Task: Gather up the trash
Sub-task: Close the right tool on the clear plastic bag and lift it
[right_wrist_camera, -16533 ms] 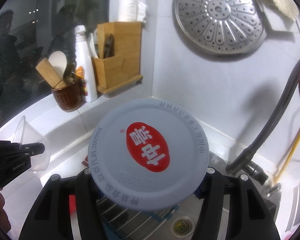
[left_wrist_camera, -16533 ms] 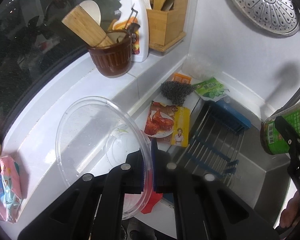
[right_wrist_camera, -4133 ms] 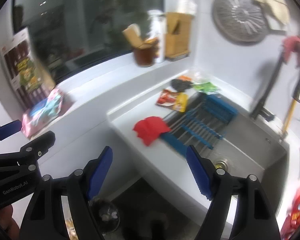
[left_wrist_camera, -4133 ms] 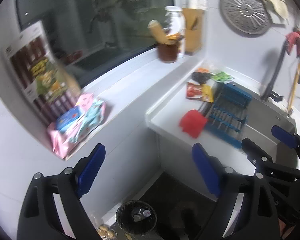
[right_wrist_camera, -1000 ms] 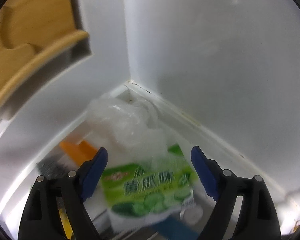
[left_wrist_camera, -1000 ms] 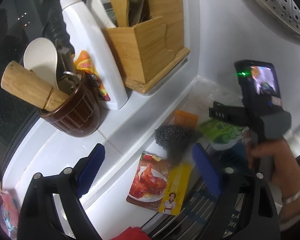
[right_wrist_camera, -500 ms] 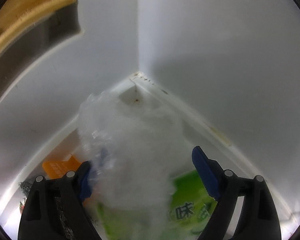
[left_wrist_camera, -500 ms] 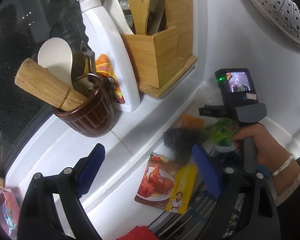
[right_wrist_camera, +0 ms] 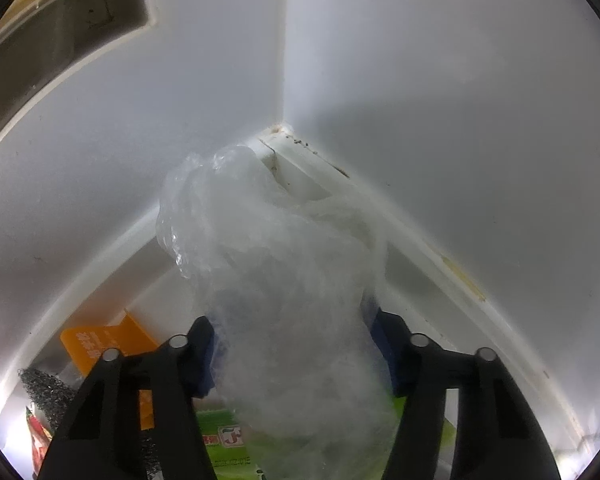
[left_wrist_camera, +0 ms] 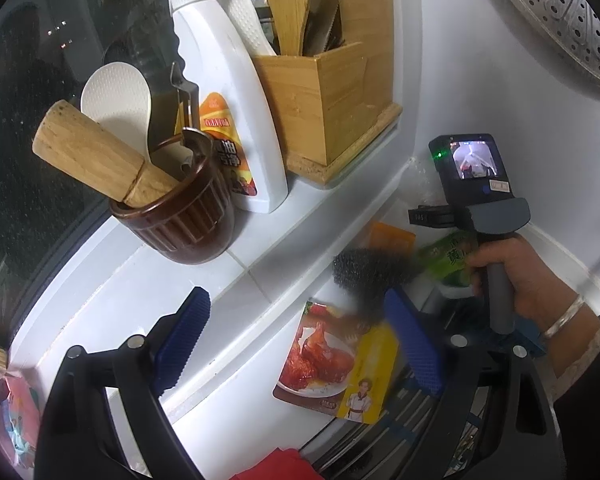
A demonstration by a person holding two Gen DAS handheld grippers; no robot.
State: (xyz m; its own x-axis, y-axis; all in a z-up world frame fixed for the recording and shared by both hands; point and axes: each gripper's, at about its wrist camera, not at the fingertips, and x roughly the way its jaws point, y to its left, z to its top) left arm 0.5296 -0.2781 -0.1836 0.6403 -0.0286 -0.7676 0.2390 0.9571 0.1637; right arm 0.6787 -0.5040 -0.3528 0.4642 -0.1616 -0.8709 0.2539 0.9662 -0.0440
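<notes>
A crumpled clear plastic bag (right_wrist_camera: 276,272) sits in the white corner of the counter. My right gripper (right_wrist_camera: 292,320) is closing on it, and both blue pads press the bag's sides. Under the bag lies a green cucumber packet (right_wrist_camera: 228,436), with an orange packet (right_wrist_camera: 100,344) and a steel scourer (right_wrist_camera: 44,392) to its left. In the left wrist view my left gripper (left_wrist_camera: 296,298) hangs open and empty above a chicken snack wrapper (left_wrist_camera: 336,364). Beyond it lie the scourer (left_wrist_camera: 368,272), orange packet (left_wrist_camera: 392,236) and green packet (left_wrist_camera: 448,256). A person's hand (left_wrist_camera: 512,272) holds the right gripper's handle.
On the window ledge stand a brown pot (left_wrist_camera: 180,220) of utensils, a white spray bottle (left_wrist_camera: 224,120) and a wooden utensil holder (left_wrist_camera: 324,92). A metal steamer plate (left_wrist_camera: 560,12) hangs on the wall. A sink rack (left_wrist_camera: 420,432) and something red (left_wrist_camera: 276,468) lie near the bottom edge.
My right gripper has dropped into the corner and its jaws have narrowed from wide apart onto the clear bag. The left gripper stays open and has barely moved.
</notes>
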